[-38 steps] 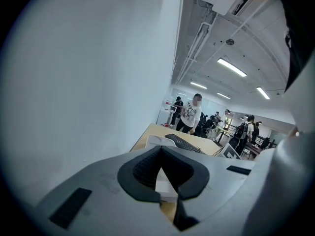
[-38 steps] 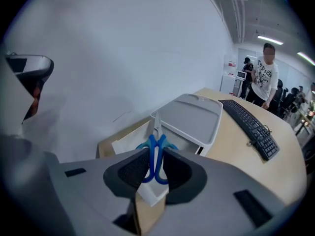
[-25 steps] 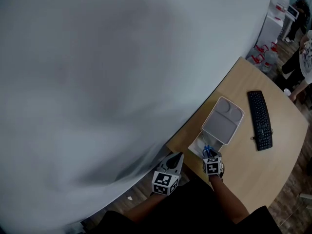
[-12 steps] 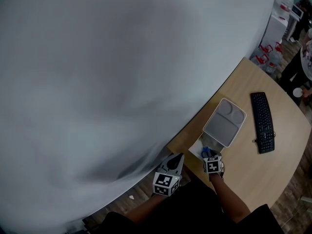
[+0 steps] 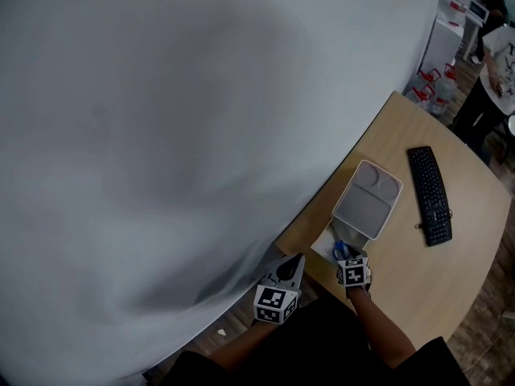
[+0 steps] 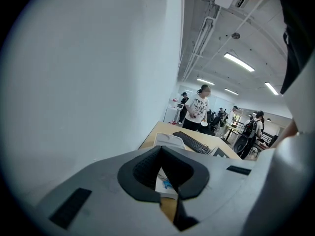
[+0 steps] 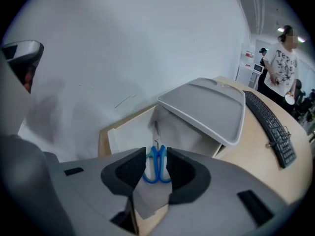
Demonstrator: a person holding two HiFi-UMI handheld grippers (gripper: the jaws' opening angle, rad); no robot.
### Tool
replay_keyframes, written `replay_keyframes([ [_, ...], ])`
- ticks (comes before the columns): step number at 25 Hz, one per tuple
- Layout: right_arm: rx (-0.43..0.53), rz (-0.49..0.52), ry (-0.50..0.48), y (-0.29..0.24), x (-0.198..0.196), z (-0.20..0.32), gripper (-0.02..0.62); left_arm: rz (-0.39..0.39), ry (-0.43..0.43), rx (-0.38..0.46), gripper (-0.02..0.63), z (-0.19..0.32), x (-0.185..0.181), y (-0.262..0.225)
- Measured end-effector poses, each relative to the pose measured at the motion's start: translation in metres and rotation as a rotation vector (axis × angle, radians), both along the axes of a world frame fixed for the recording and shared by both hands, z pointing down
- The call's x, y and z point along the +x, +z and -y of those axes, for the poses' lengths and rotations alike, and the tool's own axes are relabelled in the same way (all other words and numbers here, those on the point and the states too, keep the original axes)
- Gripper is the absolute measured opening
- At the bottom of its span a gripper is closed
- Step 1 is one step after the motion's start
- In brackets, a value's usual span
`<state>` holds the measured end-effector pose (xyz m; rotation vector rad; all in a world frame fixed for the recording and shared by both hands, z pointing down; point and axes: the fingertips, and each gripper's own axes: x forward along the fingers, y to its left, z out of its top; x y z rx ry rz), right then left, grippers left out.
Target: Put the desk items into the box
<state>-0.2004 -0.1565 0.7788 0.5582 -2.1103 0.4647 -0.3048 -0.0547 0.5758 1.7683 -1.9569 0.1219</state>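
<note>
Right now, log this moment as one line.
right gripper: fingers just opening, scissors between them, over box | left gripper: shut, empty | keyboard: on desk

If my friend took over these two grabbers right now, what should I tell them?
Left gripper: shut, empty, held beside the desk, not over it.
Right gripper: over the open box. Its jaws have just been opening, and the blue scissors lie between them, seemingly let go.
Done: the scissors are in the box, under its propped-up lid.
Left: lift the right gripper clear. Only the keyboard shows elsewhere on the desk, and it is probably too long for the box.
</note>
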Motion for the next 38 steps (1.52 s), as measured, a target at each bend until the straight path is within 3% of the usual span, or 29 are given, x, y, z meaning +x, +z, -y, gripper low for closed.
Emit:
replay_keyframes([
  [9, 0.047, 0.173, 0.173, -0.072, 0.007, -0.014, 0.151, -0.027, 0.130, 0.009, 0.015, -0.013, 0.015, -0.007],
  [13, 0.086, 0.247, 0.277, -0.111, 0.023, -0.038, 0.079, -0.091, 0.213, -0.001, 0.015, -0.027, 0.034, 0.004],
  [17, 0.113, 0.280, 0.361, -0.138, 0.055, -0.060, 0.063, -0.155, 0.286, -0.003, 0.015, -0.036, 0.065, 0.020],
  [22, 0.165, 0.376, 0.398, -0.173, 0.098, -0.087, 0.061, -0.061, 0.393, 0.004, 0.015, -0.045, 0.109, 0.010],
  [26, 0.232, 0.420, 0.400, -0.202, 0.143, -0.095, 0.062, -0.016, 0.405, 0.034, 0.015, -0.054, 0.151, -0.003],
  [30, 0.280, 0.433, 0.425, -0.227, 0.207, -0.107, 0.063, -0.054, 0.413, 0.061, 0.015, -0.062, 0.208, -0.016],
  [38, 0.373, 0.402, 0.532, -0.248, 0.342, -0.131, 0.063, -0.056, 0.452, 0.125, 0.015, -0.063, 0.308, -0.043],
])
